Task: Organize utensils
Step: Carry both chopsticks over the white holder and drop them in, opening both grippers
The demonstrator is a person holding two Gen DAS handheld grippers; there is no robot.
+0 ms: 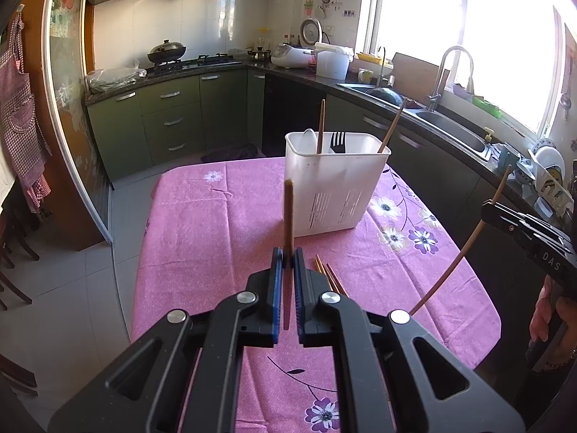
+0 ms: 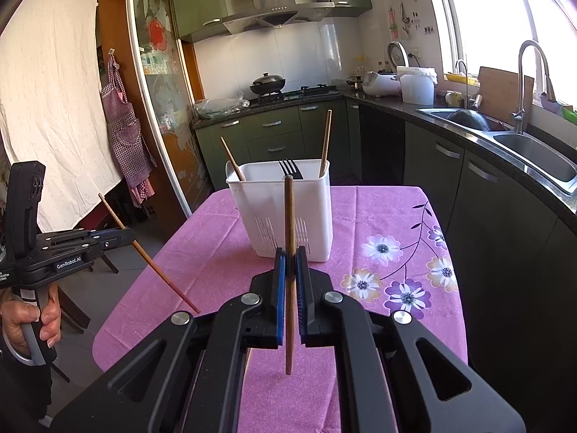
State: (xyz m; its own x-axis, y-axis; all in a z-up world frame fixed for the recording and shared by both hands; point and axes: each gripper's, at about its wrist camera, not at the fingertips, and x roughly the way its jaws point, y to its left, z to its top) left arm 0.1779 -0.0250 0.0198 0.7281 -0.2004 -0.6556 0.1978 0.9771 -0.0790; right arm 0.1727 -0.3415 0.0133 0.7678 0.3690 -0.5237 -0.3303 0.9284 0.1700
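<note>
A white utensil holder (image 1: 335, 184) (image 2: 285, 209) stands on the pink tablecloth. It holds two wooden chopsticks (image 1: 320, 126), a black fork (image 1: 338, 142) and a white spoon (image 1: 309, 140). My left gripper (image 1: 287, 258) is shut on a wooden chopstick (image 1: 288, 223), held upright above the table in front of the holder. My right gripper (image 2: 290, 259) is shut on another wooden chopstick (image 2: 289, 252), also upright. Each gripper shows in the other's view, the right one (image 1: 487, 207) and the left one (image 2: 128, 234). Several loose chopsticks (image 1: 330, 278) lie on the cloth.
The table (image 1: 202, 216) has a pink floral cloth. A kitchen counter with a sink (image 2: 533, 155) runs along the right. Green cabinets (image 1: 169, 119) and a stove with a wok (image 1: 166, 52) stand at the back. Chairs stand at the left.
</note>
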